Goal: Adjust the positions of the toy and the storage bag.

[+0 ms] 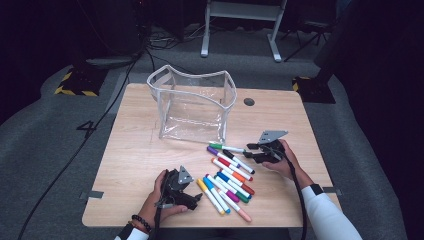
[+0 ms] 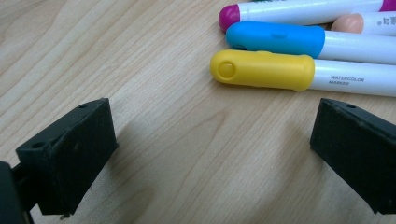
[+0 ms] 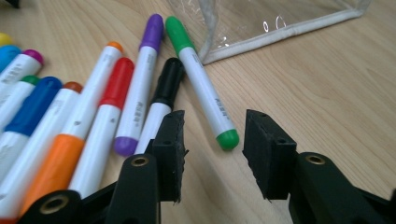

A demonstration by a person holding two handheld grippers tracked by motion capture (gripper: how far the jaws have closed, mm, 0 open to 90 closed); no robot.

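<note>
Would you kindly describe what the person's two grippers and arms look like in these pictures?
Both grippers are black. The left gripper and right gripper each carry a grey three-cornered plate on top and trail a black cable. Close up, the jaws end in blocky black pads with small screw holes, on arms with brass-coloured bushings. The person wears white sleeves with dark cuffs, and a dark beaded bracelet on the left wrist.

We wear white sleeves with dark cuffs and a beaded bracelet on our left wrist, holding black grippers, left gripper (image 1: 199, 197) and right gripper (image 1: 248, 151), with grey three-cornered plates, trailing cables and brass-ringed screw holes.
</note>
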